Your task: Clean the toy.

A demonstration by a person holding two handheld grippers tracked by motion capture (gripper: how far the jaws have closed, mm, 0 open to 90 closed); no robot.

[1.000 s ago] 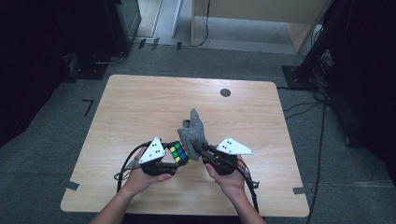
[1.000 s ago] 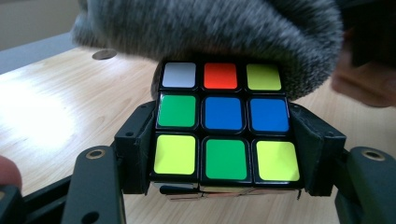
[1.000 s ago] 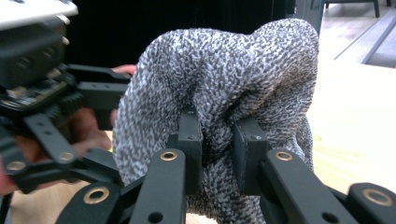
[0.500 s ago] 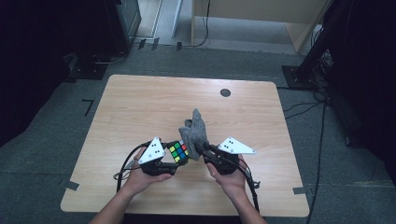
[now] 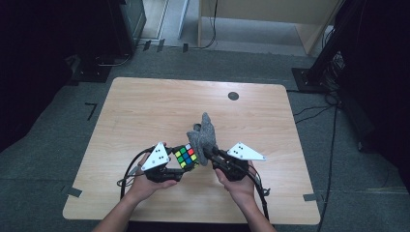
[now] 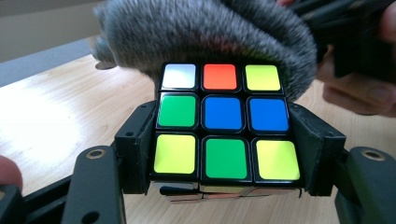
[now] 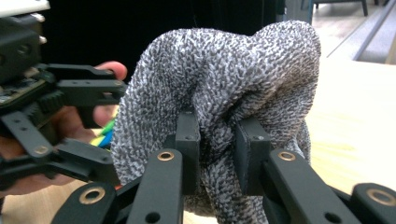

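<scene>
A scrambled colour cube (image 6: pixel 224 121) is clamped between the jaws of my left gripper (image 6: pixel 224 154), with its sticker face toward that camera. In the high view the cube (image 5: pixel 186 156) sits just above the table's near middle, held by the left gripper (image 5: pixel 180 165). My right gripper (image 7: pixel 217 154) is shut on a bunched grey knitted cloth (image 7: pixel 219 79). The cloth (image 5: pixel 205 137) rises from the right gripper (image 5: pixel 211 155) and presses against the far side of the cube. In the left gripper view the fuzzy cloth (image 6: pixel 201 32) covers the cube's top edge.
The wooden table (image 5: pixel 145 106) has a small dark round mark (image 5: pixel 233 95) near its far edge. Cables trail from both grippers toward the near edge. Dark stands and equipment surround the table on grey carpet.
The cloth has shifted slightly against the cube, its top leaning a little further over. Both hands stay almost where they were.
</scene>
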